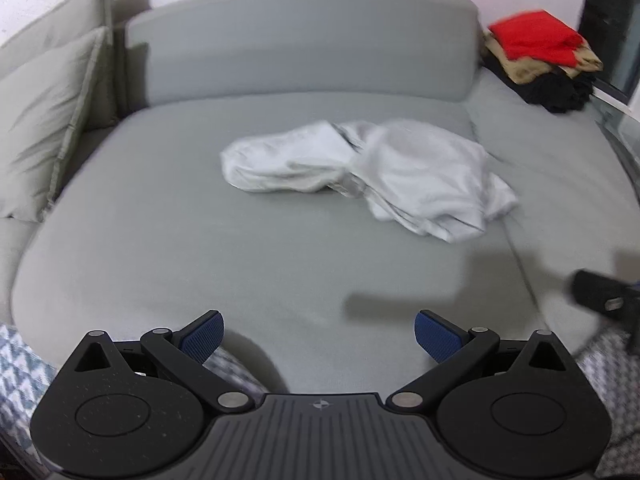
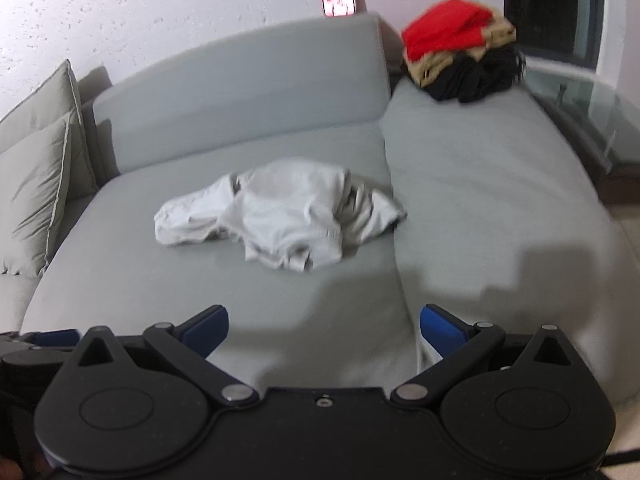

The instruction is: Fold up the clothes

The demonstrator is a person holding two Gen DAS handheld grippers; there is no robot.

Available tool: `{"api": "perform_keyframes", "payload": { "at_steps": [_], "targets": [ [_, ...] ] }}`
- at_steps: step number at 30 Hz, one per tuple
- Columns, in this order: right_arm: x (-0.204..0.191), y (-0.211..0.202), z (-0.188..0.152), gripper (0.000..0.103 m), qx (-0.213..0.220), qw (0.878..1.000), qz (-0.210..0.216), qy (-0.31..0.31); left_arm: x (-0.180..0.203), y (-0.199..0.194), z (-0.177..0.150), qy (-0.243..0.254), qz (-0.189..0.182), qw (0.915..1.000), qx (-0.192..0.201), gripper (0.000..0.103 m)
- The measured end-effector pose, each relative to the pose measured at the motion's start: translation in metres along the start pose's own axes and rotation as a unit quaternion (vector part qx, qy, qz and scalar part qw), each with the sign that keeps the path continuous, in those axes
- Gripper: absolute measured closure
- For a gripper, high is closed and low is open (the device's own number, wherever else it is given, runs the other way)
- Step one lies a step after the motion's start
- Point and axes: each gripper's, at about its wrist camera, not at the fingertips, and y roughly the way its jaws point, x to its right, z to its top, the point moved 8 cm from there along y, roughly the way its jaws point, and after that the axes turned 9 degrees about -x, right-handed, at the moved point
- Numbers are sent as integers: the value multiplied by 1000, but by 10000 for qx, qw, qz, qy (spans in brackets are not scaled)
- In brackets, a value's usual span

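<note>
A crumpled white garment [image 1: 372, 176] lies in a heap on the grey sofa seat [image 1: 200, 260]; it also shows in the right wrist view [image 2: 280, 216]. My left gripper [image 1: 318, 338] is open and empty, above the seat's front edge, well short of the garment. My right gripper [image 2: 324, 334] is open and empty, also near the front edge, over the seam between the two seat cushions. Part of the right gripper shows at the right edge of the left wrist view [image 1: 604, 300].
A pile of clothes, red on top of tan and black [image 1: 540, 60], sits at the sofa's back right corner; it also shows in the right wrist view [image 2: 460, 48]. Two grey pillows [image 1: 44, 120] lean at the left. A patterned blue-white rug [image 1: 20, 376] lies below the sofa front.
</note>
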Motion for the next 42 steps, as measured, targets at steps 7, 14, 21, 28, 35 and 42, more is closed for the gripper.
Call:
{"api": "perform_keyframes", "payload": {
  "at_steps": [7, 14, 21, 28, 35, 42],
  "targets": [
    [-8, 27, 37, 0, 750, 9958, 80, -516, -46, 23, 16, -276, 337, 9980, -462, 21],
    [-52, 102, 58, 0, 518, 9893, 255, -1343, -52, 40, 40, -503, -50, 9985, 186, 20],
    [-117, 169, 60, 11, 61, 9693, 386, -2429, -62, 59, 53, -457, 118, 9986, 258, 34],
    [-132, 228, 54, 79, 141, 9363, -724, -3434, -73, 74, 44, -616, -191, 9979, 49, 36],
    [-44, 132, 188, 97, 933, 9945, 440, -162, -68, 59, 39, -482, -402, 9978, 212, 37],
    [178, 23, 200, 93, 1356, 9528, -775, 2605, -40, 35, 33, 90, -546, 9979, 325, 37]
  ]
}}
